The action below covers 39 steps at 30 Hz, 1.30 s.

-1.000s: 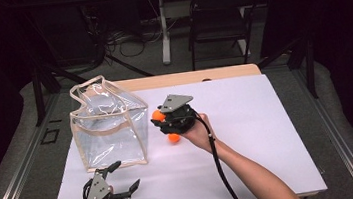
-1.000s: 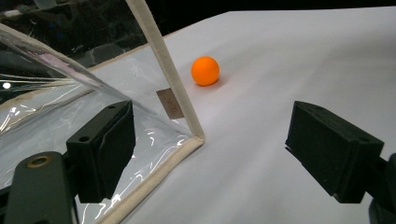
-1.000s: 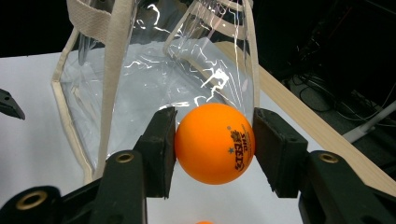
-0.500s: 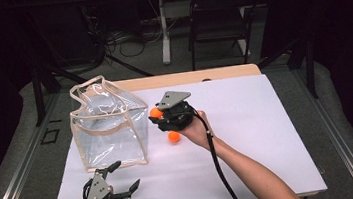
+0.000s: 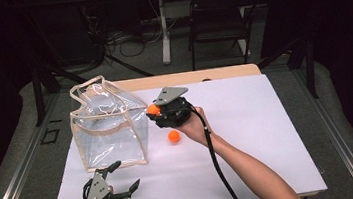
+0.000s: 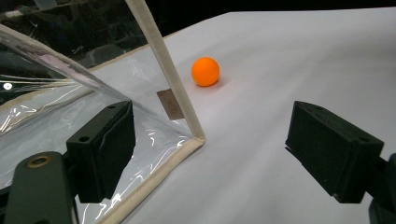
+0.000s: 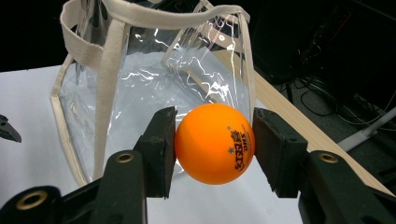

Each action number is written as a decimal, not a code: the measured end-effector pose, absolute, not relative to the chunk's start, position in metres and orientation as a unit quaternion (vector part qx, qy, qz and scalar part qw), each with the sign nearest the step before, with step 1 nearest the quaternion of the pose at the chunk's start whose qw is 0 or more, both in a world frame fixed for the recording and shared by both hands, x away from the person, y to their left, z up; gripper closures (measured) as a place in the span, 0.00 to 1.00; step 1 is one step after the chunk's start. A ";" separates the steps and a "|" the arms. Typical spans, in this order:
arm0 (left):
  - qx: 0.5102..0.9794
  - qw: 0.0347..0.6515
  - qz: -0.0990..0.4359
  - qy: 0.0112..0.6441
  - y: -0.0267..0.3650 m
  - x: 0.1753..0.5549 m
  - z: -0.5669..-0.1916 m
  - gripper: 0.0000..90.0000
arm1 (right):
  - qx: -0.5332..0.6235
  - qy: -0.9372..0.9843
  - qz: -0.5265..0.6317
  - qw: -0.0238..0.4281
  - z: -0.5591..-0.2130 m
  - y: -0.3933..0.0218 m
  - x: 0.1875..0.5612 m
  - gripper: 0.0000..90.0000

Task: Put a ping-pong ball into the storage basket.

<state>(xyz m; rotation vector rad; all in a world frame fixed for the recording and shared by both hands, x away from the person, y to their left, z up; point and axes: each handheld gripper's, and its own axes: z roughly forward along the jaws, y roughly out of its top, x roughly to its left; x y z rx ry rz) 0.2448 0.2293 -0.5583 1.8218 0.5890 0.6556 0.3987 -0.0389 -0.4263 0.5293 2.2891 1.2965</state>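
A clear plastic bag (image 5: 110, 129) with beige trim stands upright on the white table (image 5: 269, 134). My right gripper (image 5: 155, 113) hovers just right of the bag's upper edge, shut on an orange ping-pong ball (image 7: 215, 142) that sits squeezed between its pads, with the bag (image 7: 140, 70) right behind it. A second orange ball (image 5: 173, 136) lies on the table below that gripper, also seen past the bag's corner (image 6: 205, 71). My left gripper (image 5: 124, 176) rests at the front left, open and holding nothing, its jaws (image 6: 217, 149) either side of the bag's lower corner trim (image 6: 180, 100).
A strip of wooden tabletop (image 5: 222, 73) shows beyond the white sheet. Chairs and table legs (image 5: 217, 29) stand on the dark floor behind. The white surface to the right of the right forearm (image 5: 253, 171) is bare.
My right gripper has lifted slightly with the orange ball and edged toward the bag's top. The left gripper and the loose ball have stayed put.
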 end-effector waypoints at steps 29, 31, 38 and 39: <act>0.763 0.531 0.274 0.247 0.230 0.245 -0.558 0.17 | 0.190 0.833 0.467 0.230 -0.412 -0.029 0.411 0.57; 0.763 0.531 0.274 0.247 0.229 0.245 -0.558 0.17 | 0.191 0.832 0.468 0.229 -0.410 -0.029 0.411 0.57; 0.762 0.532 0.275 0.247 0.229 0.245 -0.558 0.17 | 0.190 0.834 0.466 0.227 -0.406 -0.026 0.414 0.57; 0.762 0.532 0.275 0.247 0.229 0.245 -0.558 0.17 | 0.190 0.833 0.467 0.227 -0.406 -0.025 0.414 0.57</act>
